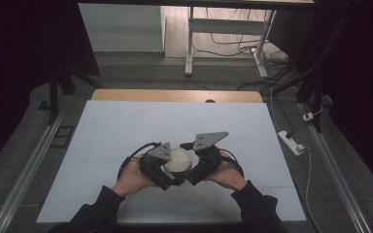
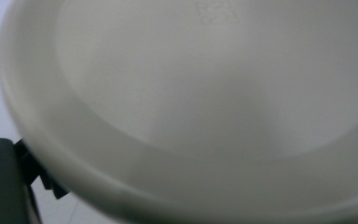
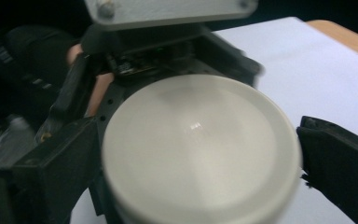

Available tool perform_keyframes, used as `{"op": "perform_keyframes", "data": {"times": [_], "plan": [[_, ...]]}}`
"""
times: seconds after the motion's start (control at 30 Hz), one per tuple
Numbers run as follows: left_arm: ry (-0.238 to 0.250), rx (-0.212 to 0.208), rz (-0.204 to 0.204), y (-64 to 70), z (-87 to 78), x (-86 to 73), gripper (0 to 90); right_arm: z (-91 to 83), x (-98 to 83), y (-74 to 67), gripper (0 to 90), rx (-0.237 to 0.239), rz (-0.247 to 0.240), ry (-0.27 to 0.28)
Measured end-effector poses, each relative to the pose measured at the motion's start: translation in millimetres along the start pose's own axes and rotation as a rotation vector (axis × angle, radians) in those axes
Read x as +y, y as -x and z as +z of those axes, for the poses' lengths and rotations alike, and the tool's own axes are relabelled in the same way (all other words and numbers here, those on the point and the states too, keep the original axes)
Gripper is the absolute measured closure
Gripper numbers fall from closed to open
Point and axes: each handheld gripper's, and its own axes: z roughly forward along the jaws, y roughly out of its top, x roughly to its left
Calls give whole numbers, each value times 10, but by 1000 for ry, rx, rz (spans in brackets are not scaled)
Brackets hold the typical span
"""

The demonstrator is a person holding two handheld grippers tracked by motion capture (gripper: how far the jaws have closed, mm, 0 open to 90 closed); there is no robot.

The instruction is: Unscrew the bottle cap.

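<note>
The round white lid sits low in the middle of the high view, held off the white counter between both tools. The main risk is a slip: its rim is smooth and curved, so uneven squeeze or a twist from either hand could pop it out and drop it. The right tongs straddle it, one black jaw at each side of the rim, seemingly clenched on it. The left tongs are pressed so near that their camera blurs; probably gripping, but I cannot tell. The lid looks plain, matte, off-white, shallow, with faint embossed marks at the top of the left gripper view.
</note>
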Motion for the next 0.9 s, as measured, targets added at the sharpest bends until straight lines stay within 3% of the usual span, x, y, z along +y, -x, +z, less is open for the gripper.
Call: {"op": "perform_keyframes", "data": {"times": [0.07,0.13,0.17,0.2,0.27,0.47,0.6,0.73,0.9], "plan": [[3,17,-17,-13,-10,-2,74,-11,15,-4,2,-62,43,-1],[9,67,-64,-28,-26,-4,74,1,18,-25,4,-117,63,2],[9,67,-64,-28,-26,-4,74,1,18,-25,4,-117,63,2],[9,73,-73,-32,-31,-5,74,26,21,-66,9,-163,55,7],[10,80,-78,-29,-34,-3,74,49,34,-101,33,-185,40,17],[10,70,-59,2,-30,17,74,73,31,-151,68,-180,23,29],[4,54,-20,24,-36,22,74,73,31,-158,67,-162,12,25],[4,11,3,39,-23,27,74,60,25,-145,68,-116,9,19],[5,-51,45,45,-22,25,74,17,7,-116,70,-20,-20,15]]}}
